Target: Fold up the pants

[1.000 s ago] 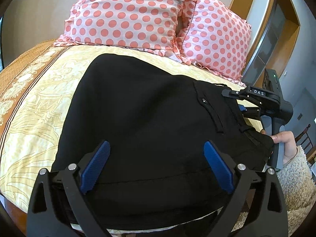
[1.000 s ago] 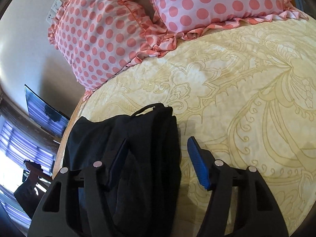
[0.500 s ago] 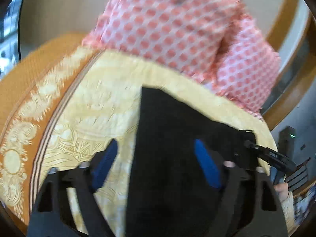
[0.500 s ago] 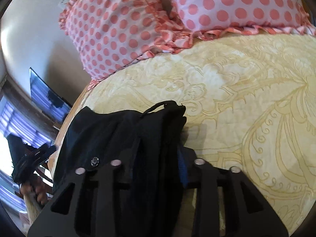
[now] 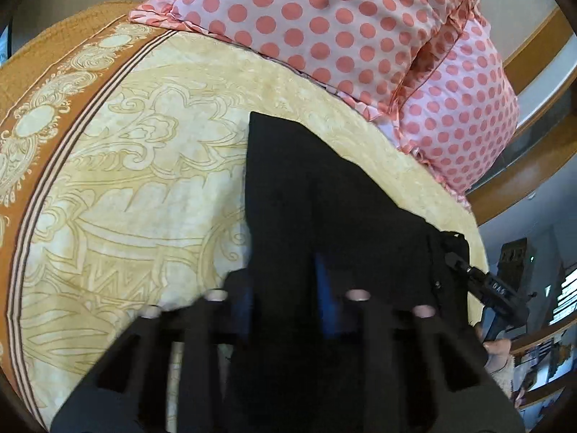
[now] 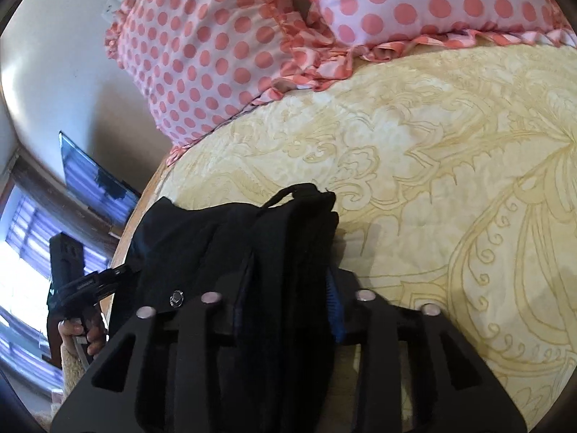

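Black pants [image 5: 324, 209] lie folded on a yellow patterned bedspread [image 5: 126, 180]. My left gripper [image 5: 285, 299] is shut on one edge of the pants, with black cloth bunched between its blue pads. My right gripper [image 6: 285, 299] is shut on the waistband end of the pants [image 6: 234, 238], where a metal button [image 6: 176, 298] and a belt loop show. Each gripper also shows in the other's view: the right one at the far corner of the pants [image 5: 497, 292], the left one at the left [image 6: 83, 285].
Two pink polka-dot pillows [image 5: 324, 25] lean against the headboard at the back. The orange border of the bedspread [image 5: 54, 83] runs along the left side. A dark screen [image 6: 93, 187] and a bright window sit beyond the bed's edge.
Both grippers have closed on the pants. The left gripper shifted left to the pants' edge, and the cloth now rises narrow between the two grips.
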A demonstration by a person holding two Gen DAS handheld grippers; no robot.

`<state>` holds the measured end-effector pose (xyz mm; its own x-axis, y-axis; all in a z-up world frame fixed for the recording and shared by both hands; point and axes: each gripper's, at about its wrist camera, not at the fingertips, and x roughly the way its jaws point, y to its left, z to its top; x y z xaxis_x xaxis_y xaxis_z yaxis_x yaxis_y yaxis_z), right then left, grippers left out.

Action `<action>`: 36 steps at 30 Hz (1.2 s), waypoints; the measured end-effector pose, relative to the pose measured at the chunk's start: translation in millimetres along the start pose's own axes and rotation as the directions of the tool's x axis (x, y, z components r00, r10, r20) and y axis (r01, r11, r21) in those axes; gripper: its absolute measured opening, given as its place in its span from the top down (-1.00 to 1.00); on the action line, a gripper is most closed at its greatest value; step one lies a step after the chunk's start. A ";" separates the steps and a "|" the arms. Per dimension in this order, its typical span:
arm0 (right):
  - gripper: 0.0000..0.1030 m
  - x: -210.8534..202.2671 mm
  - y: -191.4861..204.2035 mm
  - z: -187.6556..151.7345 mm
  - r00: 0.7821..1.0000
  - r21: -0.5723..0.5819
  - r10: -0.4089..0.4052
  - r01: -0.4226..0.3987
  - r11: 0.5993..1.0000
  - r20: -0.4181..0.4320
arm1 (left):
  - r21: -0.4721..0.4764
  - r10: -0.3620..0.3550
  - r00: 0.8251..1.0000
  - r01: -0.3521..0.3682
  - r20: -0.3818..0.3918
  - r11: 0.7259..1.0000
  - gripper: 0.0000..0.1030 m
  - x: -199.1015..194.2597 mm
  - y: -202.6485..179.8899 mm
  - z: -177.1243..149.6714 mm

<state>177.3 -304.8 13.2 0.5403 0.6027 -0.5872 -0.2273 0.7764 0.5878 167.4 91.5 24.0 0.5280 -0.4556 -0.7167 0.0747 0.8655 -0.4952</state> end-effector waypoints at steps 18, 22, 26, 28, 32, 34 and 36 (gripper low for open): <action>0.68 21.2 13.6 122.5 0.951 -0.163 -0.249 0.279 0.946 0.182 | 0.115 0.098 0.989 -0.110 0.109 0.987 0.78 68.0 -61.8 111.6; 0.63 60.6 -13.9 115.9 0.934 -0.112 -0.349 0.357 0.928 0.080 | 0.091 0.182 0.982 -0.185 0.040 0.978 0.53 107.7 -46.5 111.5; 0.40 35.9 -10.0 115.0 0.914 -0.092 -0.389 0.400 0.912 0.118 | 0.062 0.164 0.984 -0.169 0.071 0.984 0.48 93.0 -43.0 111.6; 0.37 11.3 0.2 106.4 0.912 -0.104 -0.367 0.389 0.915 0.183 | 0.085 0.170 0.975 -0.183 0.140 0.979 0.30 67.5 -50.2 106.0; -0.28 -21.5 25.6 77.0 0.960 -0.157 -0.201 0.233 0.960 0.197 | 0.159 0.052 0.974 -0.089 0.223 0.983 -0.29 20.8 -71.5 79.4; -0.28 -18.4 37.0 60.7 0.979 -0.199 -0.148 0.174 0.965 0.137 | 0.193 -0.021 0.981 -0.017 0.191 0.981 -0.37 14.8 -83.8 64.9; -0.28 -6.1 41.4 51.6 0.987 -0.206 -0.139 0.153 0.966 0.083 | 0.214 -0.060 0.988 0.028 0.143 0.976 -0.43 17.0 -91.1 50.6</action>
<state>206.4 -285.9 69.8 0.6318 0.4720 -0.6148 -0.3042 0.8806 0.3635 212.4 15.4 81.8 0.6382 -0.4724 -0.6079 0.2693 0.8767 -0.3986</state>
